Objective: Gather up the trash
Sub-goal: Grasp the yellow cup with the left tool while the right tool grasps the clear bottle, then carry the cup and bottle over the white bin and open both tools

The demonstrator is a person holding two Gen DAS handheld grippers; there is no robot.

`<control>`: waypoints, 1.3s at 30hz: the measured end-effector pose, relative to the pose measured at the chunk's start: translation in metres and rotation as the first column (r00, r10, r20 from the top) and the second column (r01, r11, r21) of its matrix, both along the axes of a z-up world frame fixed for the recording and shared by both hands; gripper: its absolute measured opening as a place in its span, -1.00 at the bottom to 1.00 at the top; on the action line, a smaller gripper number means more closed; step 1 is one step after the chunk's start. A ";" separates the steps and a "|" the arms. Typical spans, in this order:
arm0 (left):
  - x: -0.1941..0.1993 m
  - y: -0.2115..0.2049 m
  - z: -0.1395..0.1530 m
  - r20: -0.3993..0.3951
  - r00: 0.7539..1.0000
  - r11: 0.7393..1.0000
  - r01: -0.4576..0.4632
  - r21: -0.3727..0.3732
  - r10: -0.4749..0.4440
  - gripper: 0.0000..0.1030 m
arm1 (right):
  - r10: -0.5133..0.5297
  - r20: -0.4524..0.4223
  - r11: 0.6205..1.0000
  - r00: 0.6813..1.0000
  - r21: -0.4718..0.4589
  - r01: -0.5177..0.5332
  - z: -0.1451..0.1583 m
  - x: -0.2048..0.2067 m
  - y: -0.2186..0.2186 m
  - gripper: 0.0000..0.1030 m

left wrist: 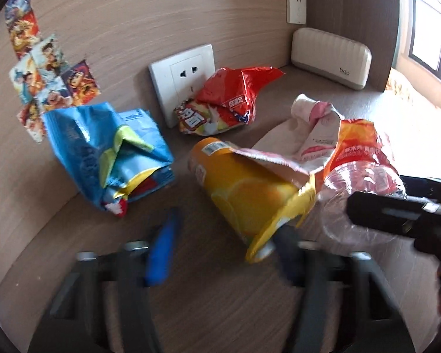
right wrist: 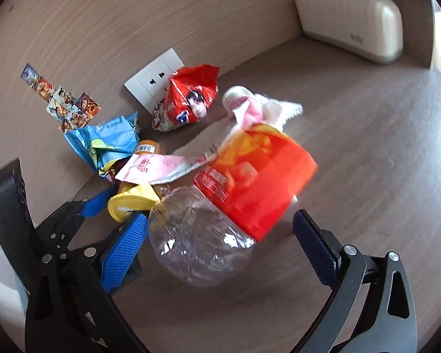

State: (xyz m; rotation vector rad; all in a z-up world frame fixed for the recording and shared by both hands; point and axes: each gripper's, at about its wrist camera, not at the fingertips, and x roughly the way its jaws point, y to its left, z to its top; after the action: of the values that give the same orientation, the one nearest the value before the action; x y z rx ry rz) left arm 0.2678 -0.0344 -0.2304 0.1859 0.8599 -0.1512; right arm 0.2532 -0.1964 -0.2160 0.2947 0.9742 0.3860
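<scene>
Straddling the clear bottle [right wrist: 200,241], the right gripper [right wrist: 220,235] gapes wide. Light, slick, crushable: grip mid-body. The left gripper [left wrist: 223,253] spreads too, around the yellow tube [left wrist: 244,194].

Left gripper [left wrist: 223,253] motion-blurred, right blue pad half hidden behind the yellow tube [left wrist: 250,194]. Plastic bottle [right wrist: 203,235] label smeared, text unreadable (neck out of sight). Wall socket [left wrist: 182,79] partly covered by red snack bag [left wrist: 229,100]. Blue bag [right wrist: 103,144] print too small.
</scene>
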 end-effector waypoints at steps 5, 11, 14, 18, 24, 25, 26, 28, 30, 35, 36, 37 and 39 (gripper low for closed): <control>0.007 -0.005 0.003 0.019 1.000 1.000 0.009 -0.001 -0.009 -0.67 | 0.042 0.057 0.999 0.997 -0.005 -0.042 0.014 -0.009 0.009 0.04; -0.008 0.003 0.023 0.051 0.999 0.999 -0.014 -0.038 0.016 -0.75 | 0.061 0.118 0.998 0.991 -0.030 -0.058 0.032 -0.020 -0.003 0.03; -0.022 0.004 0.041 0.069 0.997 0.998 -0.020 -0.062 0.024 -0.76 | 0.069 0.150 0.997 0.986 -0.033 -0.064 0.046 -0.027 -0.012 0.03; -0.042 -0.001 0.066 0.102 0.994 0.996 -0.015 -0.091 0.025 -0.77 | 0.074 0.177 0.997 0.981 -0.034 -0.070 0.060 -0.037 -0.023 0.03; -0.057 -0.030 0.093 0.140 0.990 0.994 0.021 -0.105 -0.007 -0.77 | 0.075 0.239 0.997 0.968 -0.026 -0.071 0.083 -0.060 -0.042 0.03; -0.060 -0.037 0.097 0.148 0.989 0.993 0.033 -0.109 -0.016 -0.77 | 0.071 0.250 0.997 0.966 -0.027 -0.066 0.087 -0.065 -0.047 0.03; -0.063 -0.044 0.102 0.155 0.988 0.993 0.044 -0.113 -0.026 -0.77 | 0.067 0.266 0.998 0.962 -0.033 -0.061 0.091 -0.070 -0.052 0.03; -0.068 -0.057 0.108 0.168 0.985 0.991 0.066 -0.119 -0.046 -0.77 | 0.054 0.295 0.998 0.954 -0.043 -0.043 0.100 -0.080 -0.065 0.03; -0.072 -0.073 0.113 0.175 0.982 0.988 0.094 -0.120 -0.072 -0.77 | 0.034 0.317 0.999 0.948 -0.045 -0.021 0.108 -0.091 -0.081 0.03; -0.087 -0.124 0.123 0.193 0.968 0.975 0.188 -0.119 -0.164 -0.77 | -0.029 0.348 0.997 0.937 -0.060 0.054 0.116 -0.117 -0.124 0.03; -0.089 -0.133 0.124 0.195 0.964 0.971 0.206 -0.118 -0.181 -0.77 | -0.044 0.351 0.995 0.935 -0.063 0.071 0.118 -0.122 -0.132 0.03; -0.094 -0.145 0.125 0.196 0.959 0.966 0.228 -0.117 -0.203 -0.77 | -0.066 0.352 0.993 0.934 -0.067 0.095 0.120 -0.131 -0.145 0.03; -0.101 -0.166 0.127 0.196 0.950 0.956 0.269 -0.118 -0.243 -0.77 | -0.097 0.353 0.989 0.930 -0.073 0.131 0.121 -0.143 -0.163 0.03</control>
State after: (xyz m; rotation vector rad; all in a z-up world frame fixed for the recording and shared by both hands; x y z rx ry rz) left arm 0.1667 -0.2006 -0.1030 0.1730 0.6393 -0.4332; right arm 0.1106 -0.3592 -0.0945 0.1866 0.6202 0.2720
